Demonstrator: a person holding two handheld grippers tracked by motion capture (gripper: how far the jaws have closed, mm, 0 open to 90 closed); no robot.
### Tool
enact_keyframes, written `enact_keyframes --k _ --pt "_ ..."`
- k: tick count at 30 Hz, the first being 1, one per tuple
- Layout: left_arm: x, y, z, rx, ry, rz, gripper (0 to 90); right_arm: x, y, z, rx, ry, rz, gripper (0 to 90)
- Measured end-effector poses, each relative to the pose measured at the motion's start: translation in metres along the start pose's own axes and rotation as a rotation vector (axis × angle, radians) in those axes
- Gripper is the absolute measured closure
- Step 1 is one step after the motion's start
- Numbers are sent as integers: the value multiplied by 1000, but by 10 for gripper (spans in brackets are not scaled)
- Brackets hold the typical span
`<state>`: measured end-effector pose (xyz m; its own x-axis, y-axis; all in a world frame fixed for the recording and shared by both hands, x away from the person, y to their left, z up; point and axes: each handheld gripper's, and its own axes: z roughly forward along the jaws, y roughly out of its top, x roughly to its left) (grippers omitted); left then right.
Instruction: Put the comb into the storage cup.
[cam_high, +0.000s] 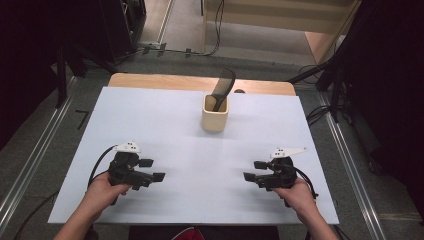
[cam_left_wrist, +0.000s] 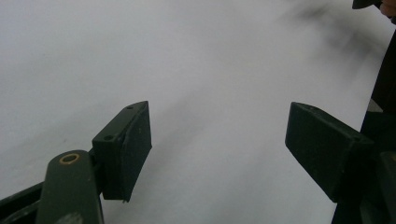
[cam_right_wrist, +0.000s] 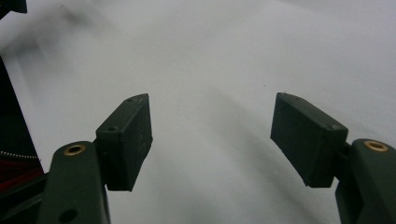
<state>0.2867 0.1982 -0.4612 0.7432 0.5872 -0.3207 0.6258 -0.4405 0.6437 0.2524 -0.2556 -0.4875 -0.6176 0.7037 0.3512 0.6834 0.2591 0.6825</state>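
I hold the left gripper (cam_high: 152, 169) nearer to me than the cup (cam_high: 215, 114) and to its left, low over the white sheet (cam_high: 165, 115). Its jaws stand apart with nothing between them. I hold the right gripper (cam_high: 254, 170) nearer than the cup and to its right, jaws likewise apart and empty. A black comb (cam_high: 222, 86) stands tilted in the cup, leaning right. Both grippers are well apart from the cup.
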Motion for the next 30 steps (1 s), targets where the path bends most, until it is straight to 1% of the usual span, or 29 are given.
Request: enact_keyframes --k 3,7,8,11,13,17,19,24,30 --pt "0 -3 -2 -3 16 1 239 0 0 0 -4 -3 -1 272" --pt "1 -6 -5 4 41 10 239 0 -1 0 -8 -4 -1 270" --pt "2 -7 -5 4 45 6 239 0 -1 0 -9 -5 -1 270" --pt "3 -8 -8 3 52 5 239 -1 -1 0 -9 -6 0 266" --pt "4 -10 -10 -7 54 -4 239 -2 -1 0 -9 -7 0 265" --pt "7 -13 -14 -9 69 -12 239 -2 -1 -1 -10 -9 2 264" --pt "8 -14 -16 -7 72 -21 239 -2 -2 -1 -12 -7 1 262" --pt "13 -16 -19 3 94 -33 239 -2 -3 -1 -9 -10 -3 259" --pt "14 -15 -20 8 98 -22 239 -1 -3 -1 -5 -13 -8 259"
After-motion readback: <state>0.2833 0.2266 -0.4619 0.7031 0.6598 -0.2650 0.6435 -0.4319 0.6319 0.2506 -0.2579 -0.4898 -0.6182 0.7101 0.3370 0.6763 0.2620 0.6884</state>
